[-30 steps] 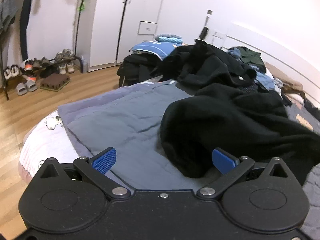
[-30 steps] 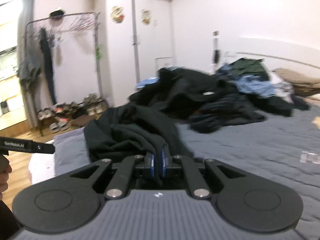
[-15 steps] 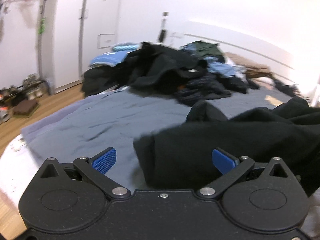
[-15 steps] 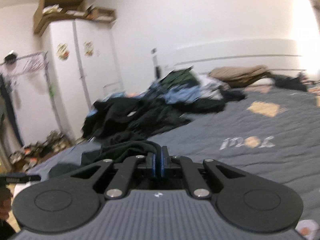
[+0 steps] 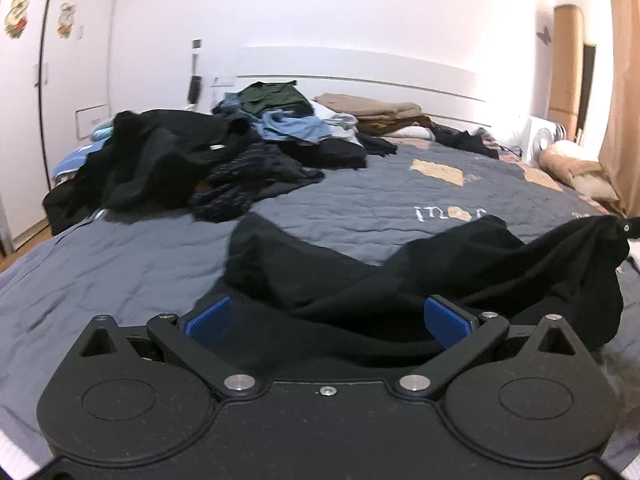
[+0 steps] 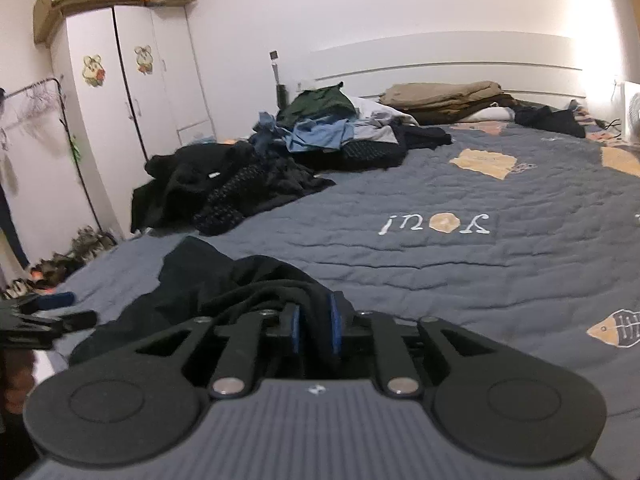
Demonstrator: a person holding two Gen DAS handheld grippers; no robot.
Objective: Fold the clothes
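A black garment (image 5: 400,280) lies crumpled on the grey quilt (image 5: 360,200) just ahead of my left gripper (image 5: 326,316). That gripper is open, its blue pads (image 5: 208,318) wide apart, with a fold of the cloth sagging between them. One end of the garment is lifted at the far right, where the tip of the right gripper (image 5: 630,228) holds it. In the right wrist view my right gripper (image 6: 315,326) is shut on a bunch of the black garment (image 6: 224,280). The left gripper (image 6: 40,312) shows at that view's left edge.
A heap of dark and blue clothes (image 5: 224,156) covers the bed's far left. Folded brown clothes (image 6: 440,96) sit by the white headboard (image 6: 440,52). A white wardrobe (image 6: 132,92), a shoe rack (image 6: 60,264) and a fan (image 5: 544,140) flank the bed.
Both views have swung right, from the bed's foot toward the headboard. The black garment has been pulled across the quilt by the right gripper and now stretches out wider.
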